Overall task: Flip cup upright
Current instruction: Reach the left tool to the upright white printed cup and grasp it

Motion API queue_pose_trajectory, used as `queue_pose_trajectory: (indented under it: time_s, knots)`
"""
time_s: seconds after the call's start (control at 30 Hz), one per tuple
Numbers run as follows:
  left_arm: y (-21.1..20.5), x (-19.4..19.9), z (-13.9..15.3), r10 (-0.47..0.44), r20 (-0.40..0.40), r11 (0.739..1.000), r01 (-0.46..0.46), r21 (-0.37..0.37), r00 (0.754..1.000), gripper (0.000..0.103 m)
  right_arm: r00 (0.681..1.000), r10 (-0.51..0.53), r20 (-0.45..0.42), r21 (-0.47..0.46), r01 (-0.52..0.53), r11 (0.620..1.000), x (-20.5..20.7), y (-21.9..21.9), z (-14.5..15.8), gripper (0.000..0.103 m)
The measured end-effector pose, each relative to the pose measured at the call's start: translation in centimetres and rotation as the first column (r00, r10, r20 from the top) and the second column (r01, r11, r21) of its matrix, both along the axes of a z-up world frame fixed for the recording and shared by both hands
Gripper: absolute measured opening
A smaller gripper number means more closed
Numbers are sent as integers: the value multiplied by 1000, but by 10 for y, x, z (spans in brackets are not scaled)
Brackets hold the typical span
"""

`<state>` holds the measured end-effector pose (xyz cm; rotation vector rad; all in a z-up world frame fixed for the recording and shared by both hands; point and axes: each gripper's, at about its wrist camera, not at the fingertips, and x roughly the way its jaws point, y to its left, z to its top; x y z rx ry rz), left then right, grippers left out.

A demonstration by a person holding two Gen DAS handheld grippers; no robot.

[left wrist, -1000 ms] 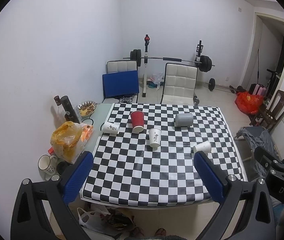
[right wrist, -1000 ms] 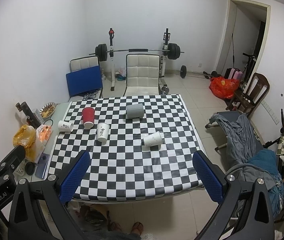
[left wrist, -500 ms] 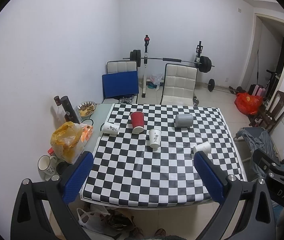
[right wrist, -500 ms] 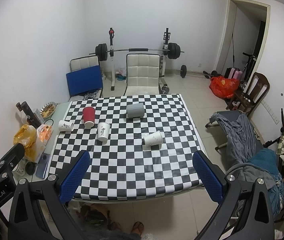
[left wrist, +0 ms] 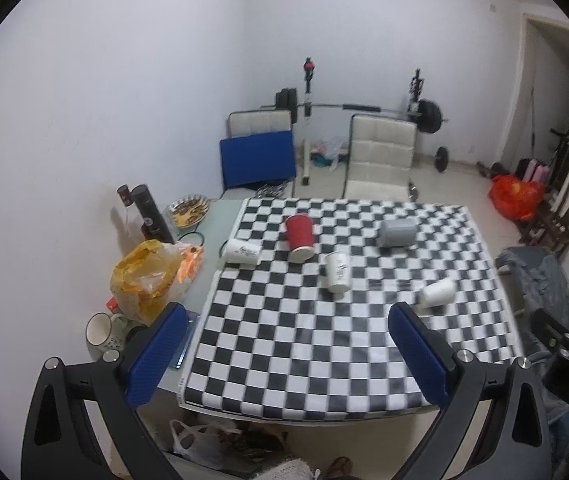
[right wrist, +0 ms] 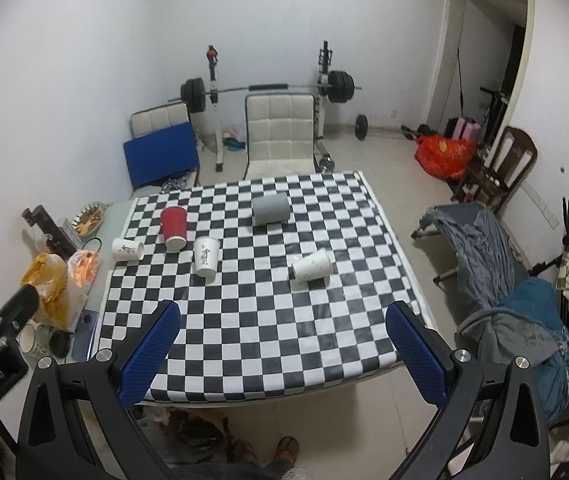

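Observation:
Several cups are on a checkered tablecloth (left wrist: 324, 344) (right wrist: 268, 320). A red cup (left wrist: 300, 232) (right wrist: 174, 226) and a white printed cup (left wrist: 337, 271) (right wrist: 206, 256) stand upright. A white cup (left wrist: 242, 252) (right wrist: 127, 249) lies on its side at the left. Another white cup (left wrist: 436, 293) (right wrist: 311, 266) lies on its side at the right. A grey cup (left wrist: 397, 232) (right wrist: 271, 209) lies on its side at the back. My left gripper (left wrist: 284, 352) and right gripper (right wrist: 282, 352) are open and empty, high above the table's near edge.
A yellow bag (left wrist: 144, 280), a mug (left wrist: 100, 330), dark bottles (left wrist: 150, 212) and a snack dish (left wrist: 188, 210) crowd the table's left strip. White chairs (right wrist: 280, 132) and a barbell rack (right wrist: 268, 88) stand behind. A cot with clothes (right wrist: 504, 264) is at the right.
Both grippers have drifted slightly; the table sits a little differently in each view. No cup has moved and both stay open.

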<state>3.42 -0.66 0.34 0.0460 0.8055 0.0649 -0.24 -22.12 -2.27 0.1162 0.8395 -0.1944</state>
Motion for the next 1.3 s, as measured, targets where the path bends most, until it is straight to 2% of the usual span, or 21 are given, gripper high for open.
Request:
queue_pose_trajectory:
  time_s: [0.17, 0.4, 0.53, 0.8, 0.97, 1.1, 1.17, 1.3]
  knots:
    - [25, 38, -55, 18, -77, 998, -14, 57, 997, 103, 996, -25, -83, 18, 27, 999, 38, 8, -52, 103]
    - [42, 91, -127, 21, -209, 997, -5, 80, 978, 103, 983, -29, -183, 58, 40, 998, 100, 14, -129, 103]
    - [39, 121, -156, 18, -257, 995, 7, 96, 966, 103, 974, -48, -223, 41, 59, 997, 136, 14, -164, 103]
    - [15, 196, -215, 12, -377, 995, 27, 98, 926, 103, 942, -39, -333, 38, 54, 998, 216, -7, -236, 103]
    - [-3, 243, -253, -5, -472, 1000, 18, 24, 882, 103, 917, -20, -399, 55, 46, 997, 267, -28, -277, 103]
    - [-20, 280, -283, -47, -539, 997, 3, -82, 841, 102, 894, -5, -448, 81, 46, 996, 306, -46, -308, 103]
    - [-30, 295, -294, -71, -552, 993, 5, -121, 831, 102, 886, 2, -464, 90, 45, 995, 321, -53, -319, 103]
    - [-48, 323, -315, -108, -565, 988, 26, -151, 818, 101, 873, 17, -488, 107, 41, 993, 347, -63, -338, 103]
